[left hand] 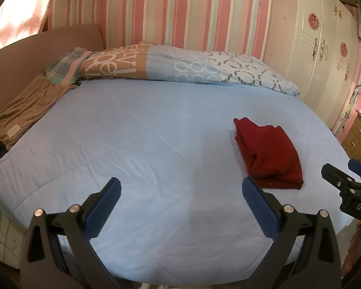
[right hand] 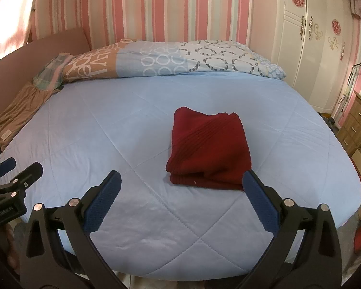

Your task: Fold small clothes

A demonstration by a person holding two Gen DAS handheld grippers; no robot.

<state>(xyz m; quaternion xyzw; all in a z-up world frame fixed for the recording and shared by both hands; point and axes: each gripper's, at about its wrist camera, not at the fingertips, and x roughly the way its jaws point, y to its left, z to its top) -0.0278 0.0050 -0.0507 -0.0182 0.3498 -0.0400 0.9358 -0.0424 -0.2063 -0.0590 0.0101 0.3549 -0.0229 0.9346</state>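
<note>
A dark red knitted garment (left hand: 268, 153) (right hand: 209, 150) lies folded into a thick rectangle on the light blue quilt (left hand: 137, 144) (right hand: 108, 132). My left gripper (left hand: 181, 187) hovers open over the quilt's near edge, to the left of the garment, with nothing between its blue pads. In the right wrist view my right gripper (right hand: 181, 183) stands open just in front of the garment's near edge, its right fingertip overlapping the near right corner. Each view catches the other gripper at its side edge: the right one (left hand: 346, 180), the left one (right hand: 15, 171).
A brown garment (left hand: 26, 110) (right hand: 16, 113) lies folded at the bed's far left by the headboard. A patterned duvet (left hand: 180, 65) (right hand: 170, 57) is bunched along the back. A white wardrobe (left hand: 320, 48) and a wooden drawer unit (right hand: 356, 125) stand to the right.
</note>
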